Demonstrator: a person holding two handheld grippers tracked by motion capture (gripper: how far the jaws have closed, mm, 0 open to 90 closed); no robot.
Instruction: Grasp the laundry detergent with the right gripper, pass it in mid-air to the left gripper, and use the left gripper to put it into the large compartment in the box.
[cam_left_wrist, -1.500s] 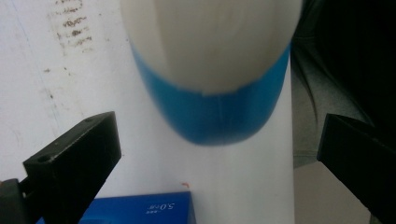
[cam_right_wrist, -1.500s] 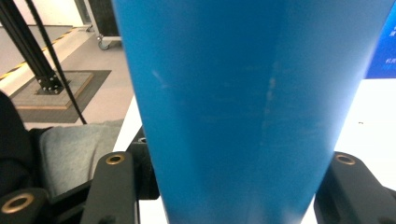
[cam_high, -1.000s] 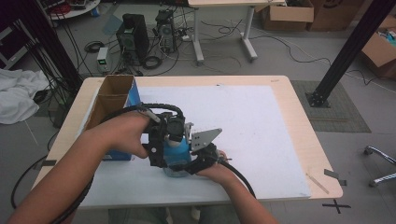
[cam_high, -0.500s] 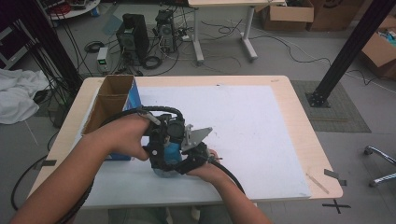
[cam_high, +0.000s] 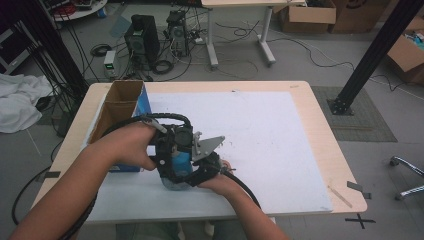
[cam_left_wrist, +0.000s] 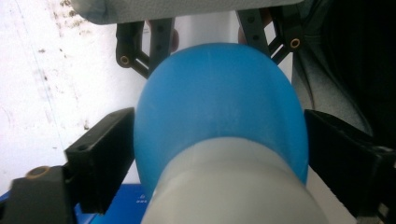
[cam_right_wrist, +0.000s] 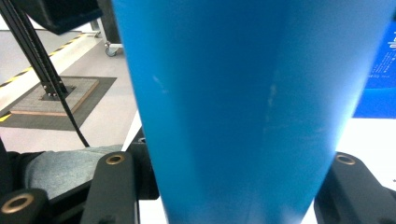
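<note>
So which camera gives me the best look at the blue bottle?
The left gripper view: the blue bottle shows its rounded shoulder and pale end between the jaws. The right gripper view has its blue wall too close. In the high view, hands mostly cover it.

Open cardboard box at table's left edge, PC towers behind.
</note>
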